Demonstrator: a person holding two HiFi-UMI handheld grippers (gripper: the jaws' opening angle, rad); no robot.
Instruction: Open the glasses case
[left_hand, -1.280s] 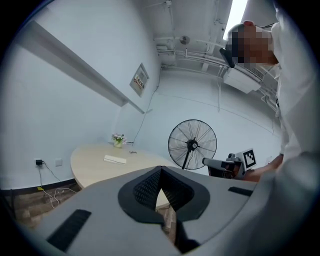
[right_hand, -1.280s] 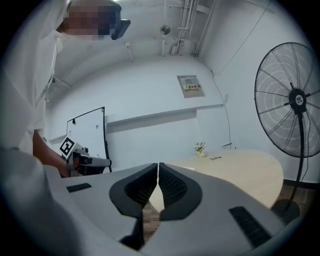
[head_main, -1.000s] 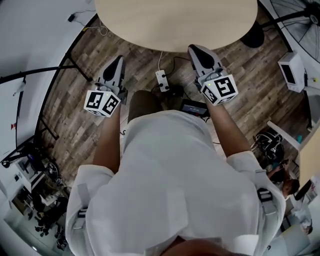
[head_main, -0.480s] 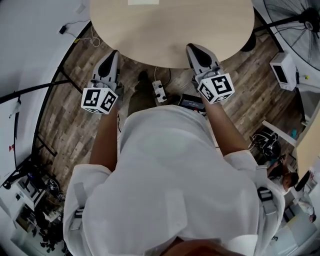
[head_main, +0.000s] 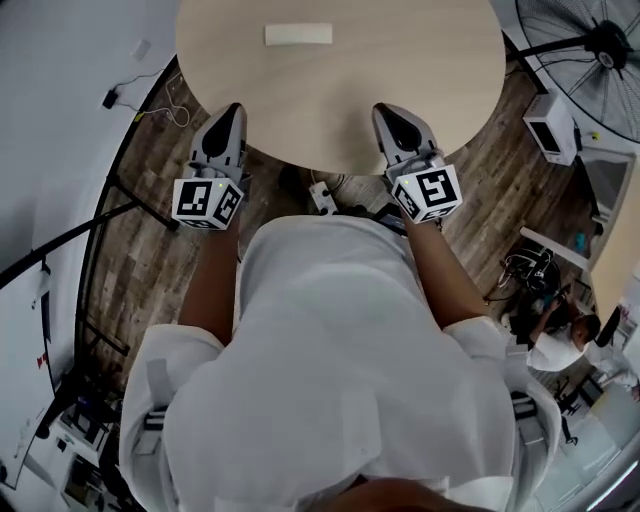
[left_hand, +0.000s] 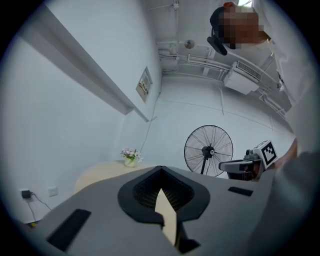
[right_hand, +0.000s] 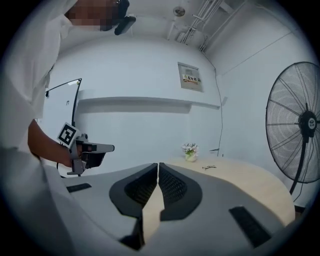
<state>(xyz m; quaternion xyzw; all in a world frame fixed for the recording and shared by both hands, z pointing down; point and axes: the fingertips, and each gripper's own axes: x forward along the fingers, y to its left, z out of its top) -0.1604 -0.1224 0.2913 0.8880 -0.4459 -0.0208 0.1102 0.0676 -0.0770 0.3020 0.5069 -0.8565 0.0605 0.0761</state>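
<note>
A pale, oblong glasses case (head_main: 298, 34) lies at the far side of the round wooden table (head_main: 420, 60). My left gripper (head_main: 231, 111) hovers over the table's near edge at the left, well short of the case, its jaws shut on nothing. My right gripper (head_main: 388, 110) is level with it at the right, jaws also closed and empty. In the left gripper view the left gripper (left_hand: 160, 169) points across the tabletop. The right gripper (right_hand: 158, 165) shows only a thin slit between its jaws. Neither gripper view shows the case.
A small pot of flowers (right_hand: 189, 151) and a pair of glasses (right_hand: 209, 167) sit on the table's far part. A standing fan (head_main: 590, 40) is at the right, a power strip (head_main: 322, 197) and cables on the wooden floor under the table.
Both grippers have moved forward from above the floor to the table's near edge. The head view has tilted up, bringing the case into sight.
</note>
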